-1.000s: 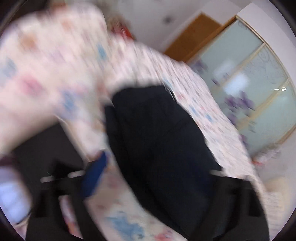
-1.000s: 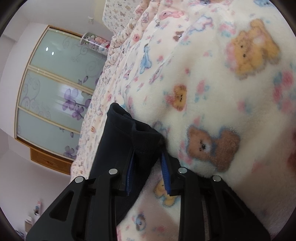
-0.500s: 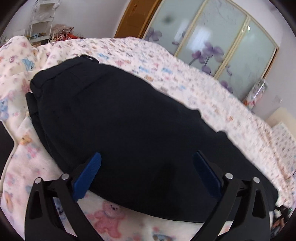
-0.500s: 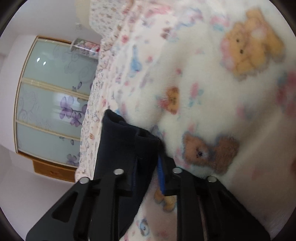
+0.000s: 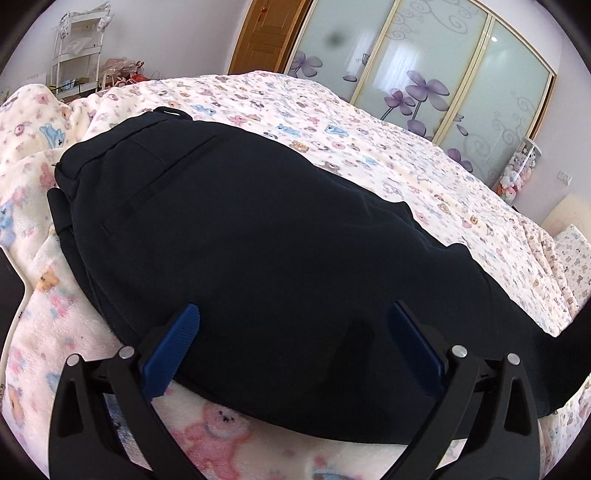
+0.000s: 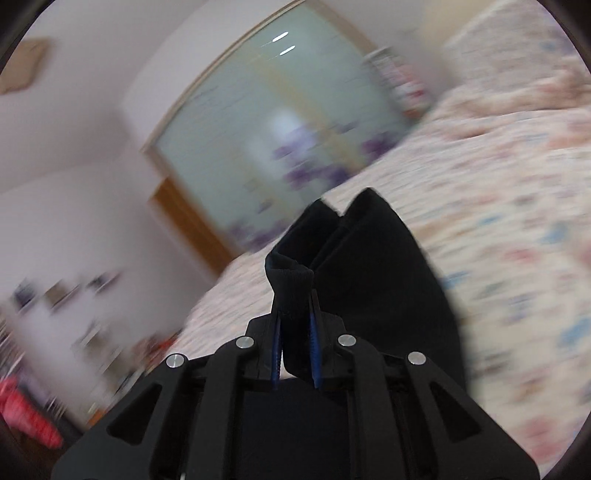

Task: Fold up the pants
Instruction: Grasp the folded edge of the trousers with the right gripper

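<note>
Pants (image 5: pixel 266 236) of dark navy cloth fill the middle of the left wrist view, lying on a bed (image 5: pixel 424 173) covered with a cream blanket printed with small bears. The waistband end sits toward the upper left of the frame, where a long pocket seam runs diagonally across the cloth; the rest of the garment stretches down to the lower right edge. The left gripper (image 5: pixel 291 336) sits low in the frame with its jaws spread wide, one blue pad (image 5: pixel 171 350) at the lower left and the other at the lower right, both over the near edge of the pants. Nothing is clamped between them; whether the pads touch the cloth cannot be told.

In the right wrist view the background is smeared with motion blur, but the right gripper (image 6: pixel 295 332) is sharp at the bottom centre. Its jaws are drawn in narrow and pinch a rolled hem or edge of the pants (image 6: pixel 373 273); the fabric rises out of the pads as a folded lip and then spreads up and to the right as a dark panel against the blurred bedding.

Sliding wardrobe doors (image 5: pixel 424 62) of frosted glass with purple flowers stand across the upper right of the left wrist view, with a wooden door (image 5: pixel 267 35) beside them and a white shelf rack (image 5: pixel 79 48) in the upper left corner.
</note>
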Demonstrator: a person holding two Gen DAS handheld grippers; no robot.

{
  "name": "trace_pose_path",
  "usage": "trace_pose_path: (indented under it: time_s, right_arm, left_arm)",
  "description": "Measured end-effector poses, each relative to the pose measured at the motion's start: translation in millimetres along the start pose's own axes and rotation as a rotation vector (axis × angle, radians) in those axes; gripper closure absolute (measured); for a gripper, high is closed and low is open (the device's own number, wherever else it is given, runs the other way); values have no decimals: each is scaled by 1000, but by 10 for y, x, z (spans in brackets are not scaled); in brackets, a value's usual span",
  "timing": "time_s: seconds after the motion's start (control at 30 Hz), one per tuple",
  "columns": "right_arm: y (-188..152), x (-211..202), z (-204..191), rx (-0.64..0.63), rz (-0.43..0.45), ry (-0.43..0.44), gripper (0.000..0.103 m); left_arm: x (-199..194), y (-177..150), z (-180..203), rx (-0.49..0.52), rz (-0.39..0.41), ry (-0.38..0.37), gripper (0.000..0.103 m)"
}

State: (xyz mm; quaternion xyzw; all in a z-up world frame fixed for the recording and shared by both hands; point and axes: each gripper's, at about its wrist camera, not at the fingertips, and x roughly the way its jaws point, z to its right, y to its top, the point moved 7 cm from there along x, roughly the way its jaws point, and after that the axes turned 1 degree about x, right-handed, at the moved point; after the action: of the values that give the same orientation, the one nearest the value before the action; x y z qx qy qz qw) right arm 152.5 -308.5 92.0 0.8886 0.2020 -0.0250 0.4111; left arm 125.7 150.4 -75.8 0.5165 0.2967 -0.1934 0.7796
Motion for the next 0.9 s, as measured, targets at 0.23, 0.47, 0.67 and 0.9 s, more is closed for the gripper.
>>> trace_pose_path:
  time_s: [0.23,0.47,0.67,0.9]
  right_arm:
    - [-1663,1308,-584,-117,-514,40,90]
    - [-1757,1243,-539,-56,-459,51,90]
    - [-2305,1455,-764,-209,-603,-9,89]
    - [-2437,1368,-987,-349,-689,39,31]
  left_arm:
    - [-15,-10,-24,-16,7,-27,2]
    - [-1,-1,-38,-30,6,-30,2]
    - [13,-5,-31,-25,9,-7,2]
    - [-80,31,-80,-80,26,-78,2]
